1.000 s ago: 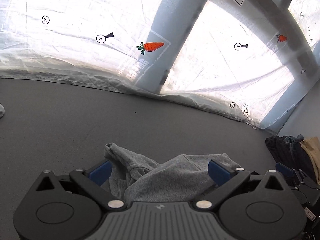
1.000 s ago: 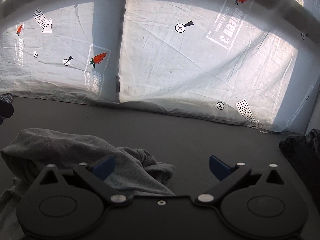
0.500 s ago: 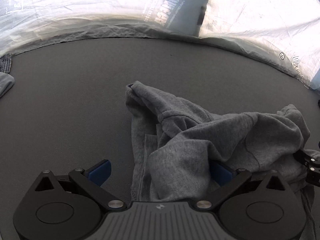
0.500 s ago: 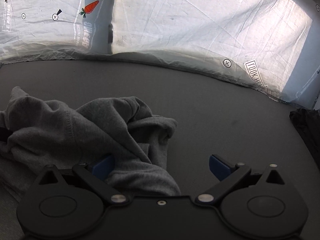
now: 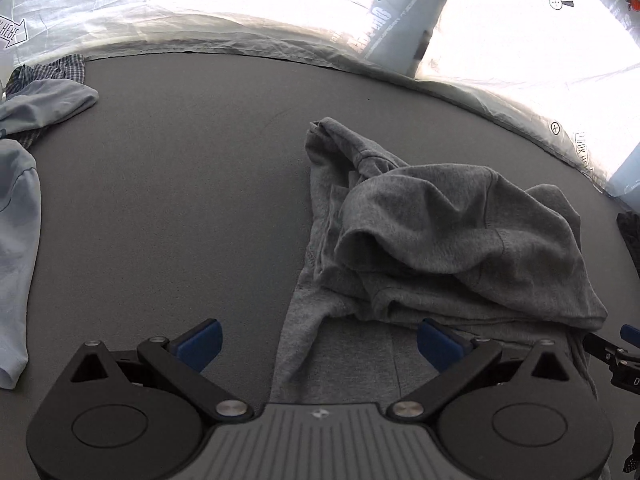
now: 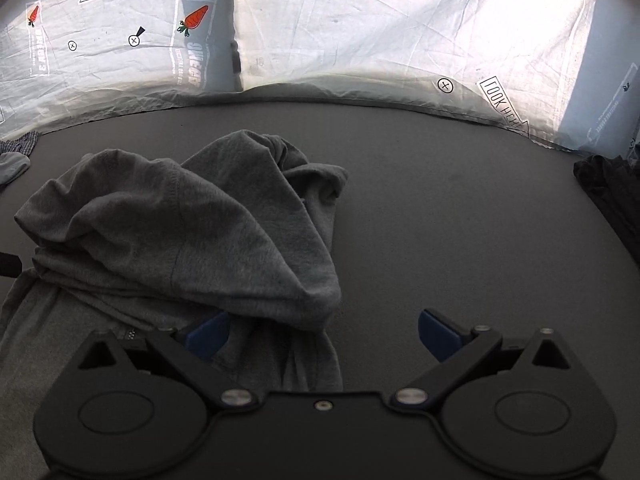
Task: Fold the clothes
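A crumpled grey garment [image 5: 440, 240] lies in a heap on the dark grey table [image 5: 180, 200]; it also shows in the right wrist view [image 6: 180, 232]. My left gripper [image 5: 318, 344] is open and empty, above the near left part of the heap, with its right blue pad [image 5: 436, 344] over flat grey cloth. My right gripper [image 6: 320, 336] is open and empty at the heap's near right edge; its left blue pad [image 6: 208, 336] sits partly under a fold. The tip of the right gripper shows at the right edge of the left wrist view [image 5: 616, 356].
Light blue and checked clothes [image 5: 36, 104] lie at the table's far left. Dark clothes [image 6: 612, 188] lie at the right edge. A white sheet with carrot prints [image 6: 360, 28] hangs behind the table.
Both grippers have pulled back and tilted down, so more of the table and the grey heap shows. The garment has settled into a looser heap. Both stay open.
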Tool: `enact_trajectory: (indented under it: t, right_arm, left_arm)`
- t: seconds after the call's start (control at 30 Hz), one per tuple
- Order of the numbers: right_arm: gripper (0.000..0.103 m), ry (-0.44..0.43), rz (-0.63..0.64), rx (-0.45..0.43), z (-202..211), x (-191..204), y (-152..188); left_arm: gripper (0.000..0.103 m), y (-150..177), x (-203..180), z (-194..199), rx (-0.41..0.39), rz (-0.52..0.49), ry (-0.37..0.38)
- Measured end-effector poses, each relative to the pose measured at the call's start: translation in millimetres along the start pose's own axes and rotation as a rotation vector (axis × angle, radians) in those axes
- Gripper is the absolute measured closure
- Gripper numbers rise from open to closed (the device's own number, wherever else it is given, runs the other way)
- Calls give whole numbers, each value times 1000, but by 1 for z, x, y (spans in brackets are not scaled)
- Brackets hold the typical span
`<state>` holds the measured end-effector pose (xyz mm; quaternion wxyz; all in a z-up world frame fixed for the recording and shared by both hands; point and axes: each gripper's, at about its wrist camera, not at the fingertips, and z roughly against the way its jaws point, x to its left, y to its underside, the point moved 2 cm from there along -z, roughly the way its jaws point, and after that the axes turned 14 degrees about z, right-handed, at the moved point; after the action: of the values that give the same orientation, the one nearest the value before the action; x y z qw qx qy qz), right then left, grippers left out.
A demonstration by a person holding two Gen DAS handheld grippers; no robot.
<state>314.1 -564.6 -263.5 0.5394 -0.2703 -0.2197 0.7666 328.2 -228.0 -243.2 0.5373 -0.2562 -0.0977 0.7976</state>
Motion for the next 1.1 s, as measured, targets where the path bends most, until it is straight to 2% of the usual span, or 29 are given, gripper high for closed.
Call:
enact_trajectory:
  t: [0.2,0.33,0.47,0.67,0.8,0.9,0.97,1.0,1.07,1.1]
  right_arm:
    - [2,-48,-40,48,27,2,43]
    - [12,-80,-85,88,41,2,78]
    - [14,-104,-104,117,57,5,108]
    - [16,-170,-207,120,83,3,145]
    - [19,-243,-342,95,98,-5,166]
    - [27,-268,-339,92,106,-4,174]
    - [36,-281,-337,94,109,-4,178]
    - [39,-287,-337,96,111,-4,179]
    - [52,-324,-378,101,111,-9,183]
    - [57,-351,-411,106,111,-11,186]
  left_arm:
    - [1,59,29,25,44,32,-6]
    - [1,94,45,33,92,51,-36]
    - [1,118,52,46,95,33,-42]
    - [1,148,58,59,133,8,-29]
    - [1,167,55,66,172,-58,-2]
    - [2,179,54,72,181,-89,21]
    - [2,181,54,74,184,-72,55]
    - [4,181,55,75,181,-57,72]
    - [8,179,58,77,170,-25,97]
    - [14,178,59,77,165,-7,108]
